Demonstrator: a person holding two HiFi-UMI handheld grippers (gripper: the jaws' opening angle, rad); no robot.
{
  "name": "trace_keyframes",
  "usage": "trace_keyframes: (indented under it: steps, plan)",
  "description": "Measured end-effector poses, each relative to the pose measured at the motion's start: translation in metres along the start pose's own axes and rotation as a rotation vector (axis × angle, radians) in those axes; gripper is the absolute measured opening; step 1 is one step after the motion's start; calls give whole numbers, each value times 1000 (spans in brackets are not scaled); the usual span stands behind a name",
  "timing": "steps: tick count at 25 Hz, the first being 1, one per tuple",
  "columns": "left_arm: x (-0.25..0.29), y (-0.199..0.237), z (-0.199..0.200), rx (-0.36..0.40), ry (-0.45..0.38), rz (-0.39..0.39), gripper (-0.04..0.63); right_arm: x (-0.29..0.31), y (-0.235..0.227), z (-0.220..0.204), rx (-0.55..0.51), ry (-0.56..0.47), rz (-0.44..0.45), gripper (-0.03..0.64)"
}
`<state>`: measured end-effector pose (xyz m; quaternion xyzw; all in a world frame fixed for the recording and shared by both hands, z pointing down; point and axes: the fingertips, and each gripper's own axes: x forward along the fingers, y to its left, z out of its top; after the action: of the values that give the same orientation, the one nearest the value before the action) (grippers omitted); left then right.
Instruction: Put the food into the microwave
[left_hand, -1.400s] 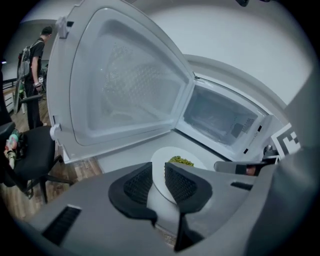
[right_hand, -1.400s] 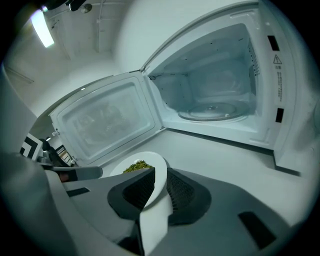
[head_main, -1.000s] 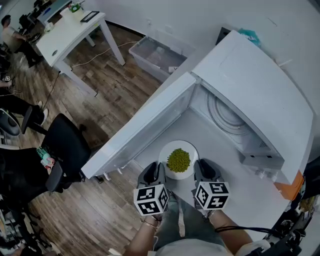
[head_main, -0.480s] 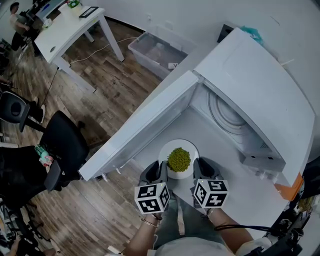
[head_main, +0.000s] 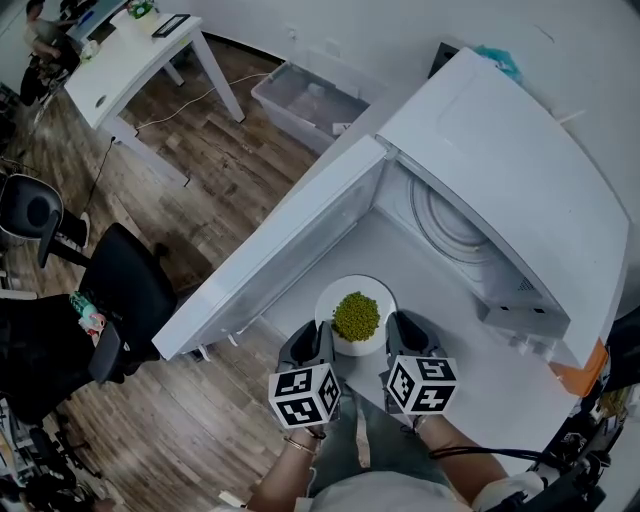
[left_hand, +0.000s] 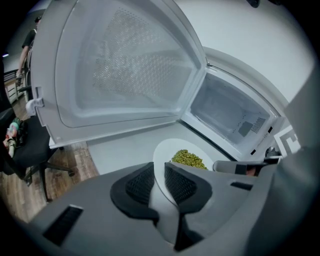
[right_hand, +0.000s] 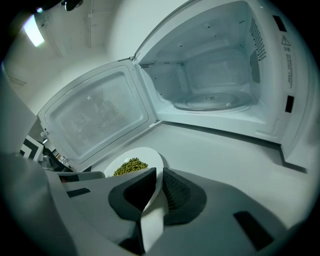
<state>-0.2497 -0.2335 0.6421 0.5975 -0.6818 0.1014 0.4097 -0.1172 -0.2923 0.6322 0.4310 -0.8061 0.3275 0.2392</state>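
Observation:
A white plate (head_main: 338, 300) heaped with green peas (head_main: 356, 315) hangs just above the white counter (head_main: 420, 280), in front of the open microwave (head_main: 500, 190). My left gripper (head_main: 316, 347) is shut on the plate's left rim, and my right gripper (head_main: 398, 341) is shut on its right rim. In the left gripper view the plate (left_hand: 172, 150) runs between the ribbed pads (left_hand: 181, 184), with the peas (left_hand: 188, 159) beyond. The right gripper view shows the plate (right_hand: 145, 156), the peas (right_hand: 130, 166) and the empty cavity with its glass turntable (right_hand: 212, 102).
The microwave door (head_main: 280, 250) swings out to the left over the counter's edge. Down on the wood floor stand a black office chair (head_main: 130, 290), a clear plastic bin (head_main: 305, 105) and a white desk (head_main: 130, 60). A person (head_main: 45, 30) sits at far left.
The plate and both grippers hold almost the same place in the view. The view has shifted a little, and the chair at far left has moved.

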Motion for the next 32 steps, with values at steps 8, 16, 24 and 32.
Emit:
trace_keyframes:
  steps: [8, 16, 24, 32]
  plan:
    - [-5, -15, 13, 16, -35, -17, 66, -13, -7, 7, 47, -50, -10, 51]
    - [-1, -39, 28, 49, -52, -68, 66, -29, -22, 25, 82, -113, -46, 51]
    - [4, -66, 40, 91, -53, -115, 66, -44, -39, 40, 123, -160, -86, 51]
    - [11, -90, 67, 135, -79, -161, 64, -53, -52, 63, 157, -218, -117, 51]
